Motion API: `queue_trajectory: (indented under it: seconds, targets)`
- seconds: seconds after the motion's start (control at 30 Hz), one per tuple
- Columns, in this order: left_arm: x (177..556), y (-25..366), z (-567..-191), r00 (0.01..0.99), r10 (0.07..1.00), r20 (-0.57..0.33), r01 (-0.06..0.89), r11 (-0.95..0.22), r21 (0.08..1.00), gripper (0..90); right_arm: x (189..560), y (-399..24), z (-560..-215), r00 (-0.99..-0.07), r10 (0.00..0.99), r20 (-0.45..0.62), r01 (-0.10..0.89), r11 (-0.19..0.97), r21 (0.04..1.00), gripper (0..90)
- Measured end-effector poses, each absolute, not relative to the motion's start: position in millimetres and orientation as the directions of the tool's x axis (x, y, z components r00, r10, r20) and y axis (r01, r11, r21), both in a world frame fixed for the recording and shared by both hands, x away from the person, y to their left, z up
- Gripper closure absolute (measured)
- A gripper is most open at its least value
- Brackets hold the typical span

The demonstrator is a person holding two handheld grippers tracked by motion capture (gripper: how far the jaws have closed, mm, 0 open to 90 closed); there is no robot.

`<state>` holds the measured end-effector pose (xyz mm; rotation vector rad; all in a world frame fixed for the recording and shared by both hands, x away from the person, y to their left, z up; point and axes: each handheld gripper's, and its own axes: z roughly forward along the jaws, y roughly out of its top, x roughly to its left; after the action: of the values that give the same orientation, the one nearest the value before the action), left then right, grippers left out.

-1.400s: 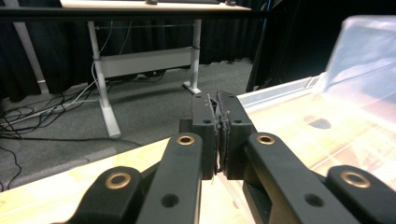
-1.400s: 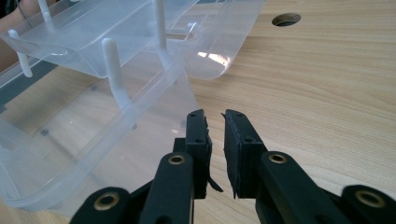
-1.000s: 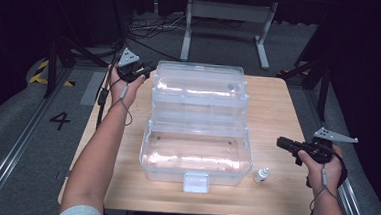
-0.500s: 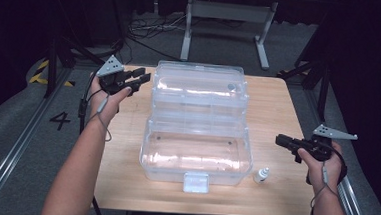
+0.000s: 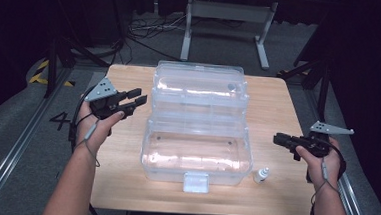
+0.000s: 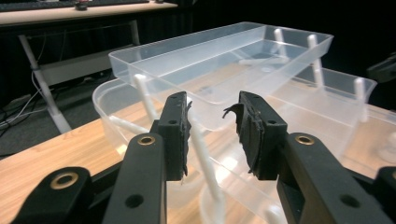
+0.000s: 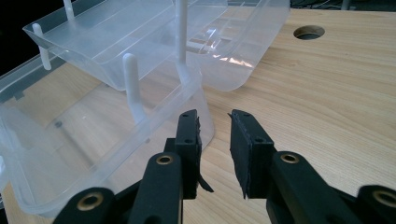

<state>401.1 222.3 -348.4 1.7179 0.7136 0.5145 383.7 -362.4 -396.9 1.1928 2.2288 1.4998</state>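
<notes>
Container: a clear plastic cantilever tray box (image 5: 196, 138) was set open at the middle of the wooden table (image 5: 283, 193), well apart from both grippers.
Long axis: it was laid across the table, side to side, with the front latch (image 5: 195, 182) turned toward the person.
Upper tray: the tray (image 6: 224, 60) was raised on white pivot arms (image 7: 132, 88).
Left gripper: the left gripper (image 5: 131, 100) was held off the box's left end; its jaws had just been opening, parted with nothing between them.
Right gripper: the right gripper (image 5: 279, 139) was pointed at the box's right end; its jaws had just been opening, nothing held.
Small bottle: the bottle (image 5: 261, 174) stood just beside the front right corner.
</notes>
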Motion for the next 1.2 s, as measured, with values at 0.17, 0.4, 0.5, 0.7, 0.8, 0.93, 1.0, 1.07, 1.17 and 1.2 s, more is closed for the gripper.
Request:
queue_trajectory:
  seconds: [0.17, 0.4, 0.5, 0.7, 0.8, 0.93, 1.0, 1.07, 1.17, 1.2]
  targets:
    - [391, 222, -346, 0.729, 0.683, -0.046, 0.211, -0.16, 0.964, 62.2, 384, -363, -396, -0.658, 0.707, 0.259, 0.502, 0.156, 0.851, 73.2]
    - [386, 219, -347, 0.735, 0.677, -0.028, 0.225, -0.204, 0.953, 60.0, 382, -365, -395, -0.659, 0.706, 0.259, 0.502, 0.156, 0.851, 71.3]
    - [385, 220, -346, 0.723, 0.69, -0.027, 0.246, -0.22, 0.944, 58.9, 382, -367, -393, -0.655, 0.712, 0.253, 0.51, 0.169, 0.843, 68.7]
    - [381, 227, -351, 0.704, 0.71, -0.039, 0.279, -0.225, 0.934, 57.3, 379, -368, -386, -0.659, 0.713, 0.24, 0.521, 0.202, 0.83, 68.1]
    - [378, 231, -354, 0.699, 0.714, -0.047, 0.297, -0.229, 0.927, 56.7, 379, -368, -380, -0.664, 0.716, 0.217, 0.519, 0.232, 0.823, 68.4]
    - [373, 238, -355, 0.689, 0.723, -0.053, 0.313, -0.231, 0.921, 55.9, 380, -368, -374, -0.673, 0.709, 0.209, 0.52, 0.254, 0.815, 68.9]
    - [371, 240, -356, 0.684, 0.728, -0.056, 0.321, -0.231, 0.918, 55.9, 382, -368, -372, -0.678, 0.708, 0.199, 0.53, 0.282, 0.8, 69.2]
    - [368, 242, -356, 0.681, 0.731, -0.045, 0.32, -0.242, 0.916, 56.7, 384, -366, -368, -0.687, 0.704, 0.182, 0.537, 0.323, 0.779, 69.3]
    - [365, 244, -356, 0.681, 0.731, -0.041, 0.323, -0.25, 0.913, 57.0, 386, -361, -361, -0.709, 0.689, 0.147, 0.535, 0.39, 0.749, 69.3]
    - [365, 244, -356, 0.681, 0.731, -0.041, 0.323, -0.25, 0.913, 56.7, 386, -361, -361, -0.709, 0.689, 0.147, 0.535, 0.39, 0.749, 69.3]
